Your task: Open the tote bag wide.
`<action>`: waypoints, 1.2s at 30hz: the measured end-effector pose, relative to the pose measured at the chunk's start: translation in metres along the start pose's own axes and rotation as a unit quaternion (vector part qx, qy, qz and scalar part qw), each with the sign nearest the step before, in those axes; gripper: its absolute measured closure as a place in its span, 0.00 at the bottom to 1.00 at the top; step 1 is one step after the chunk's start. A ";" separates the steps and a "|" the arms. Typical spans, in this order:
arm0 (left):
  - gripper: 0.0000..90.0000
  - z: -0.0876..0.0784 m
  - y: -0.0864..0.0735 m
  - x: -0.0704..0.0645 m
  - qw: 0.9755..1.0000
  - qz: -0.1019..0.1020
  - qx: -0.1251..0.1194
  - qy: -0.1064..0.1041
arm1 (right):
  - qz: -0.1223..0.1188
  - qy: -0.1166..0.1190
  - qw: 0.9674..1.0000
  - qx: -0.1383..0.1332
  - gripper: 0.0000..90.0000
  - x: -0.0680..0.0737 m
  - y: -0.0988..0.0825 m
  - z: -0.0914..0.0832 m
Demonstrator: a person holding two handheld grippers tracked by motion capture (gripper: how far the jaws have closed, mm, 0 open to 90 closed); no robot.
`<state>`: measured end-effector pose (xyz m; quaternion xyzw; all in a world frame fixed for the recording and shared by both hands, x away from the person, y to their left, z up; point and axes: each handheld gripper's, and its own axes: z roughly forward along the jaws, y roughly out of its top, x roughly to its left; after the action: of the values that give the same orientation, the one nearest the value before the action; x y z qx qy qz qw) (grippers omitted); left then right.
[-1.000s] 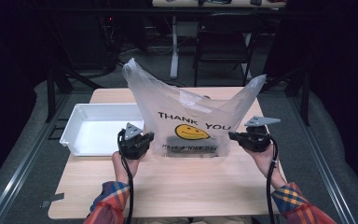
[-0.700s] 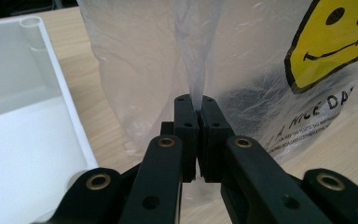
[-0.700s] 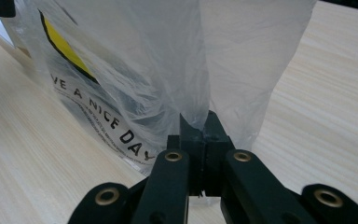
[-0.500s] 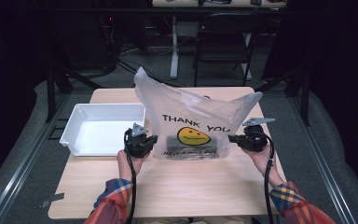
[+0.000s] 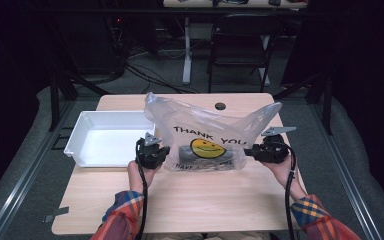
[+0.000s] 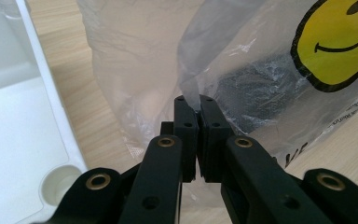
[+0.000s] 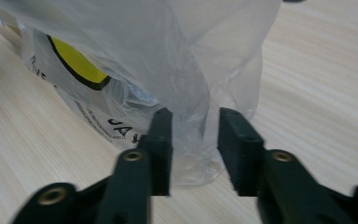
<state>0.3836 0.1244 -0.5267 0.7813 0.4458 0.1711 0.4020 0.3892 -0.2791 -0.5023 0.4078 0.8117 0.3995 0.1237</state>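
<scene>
Where the pale wood-grain tabletop (image 5: 190,200) meets its middle, one thin, crinkled translucent plastic bag (image 5: 207,132) stands, printed with a yellow smiley face and black "THANK YOU" lettering. One dark object (image 6: 256,91) lies inside, blurred by the film and hard to identify. The left gripper (image 6: 196,108) has its jaws clenched on the bag's left edge. The right gripper (image 7: 195,122) has its jaws released, parted around a fold of the bag's right side. One smooth white rectangular tray (image 5: 82,135) sits just left of the bag.
</scene>
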 end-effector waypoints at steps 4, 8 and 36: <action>0.97 -0.001 0.000 0.001 1.000 0.002 0.002 -0.001 | -0.027 -0.006 0.999 -0.020 0.60 0.007 0.006 -0.014; 0.97 -0.001 0.000 0.002 1.000 0.001 0.002 0.000 | -0.052 -0.023 0.996 -0.063 0.58 0.016 0.017 -0.036; 0.61 -0.064 0.027 0.000 0.997 0.006 -0.076 0.008 | -0.033 -0.028 0.995 -0.090 1.00 0.020 0.035 -0.044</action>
<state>0.3584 0.1470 -0.4662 0.7495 0.4302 0.2133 0.4558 0.3725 -0.2759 -0.4448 0.3790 0.7815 0.4554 0.1955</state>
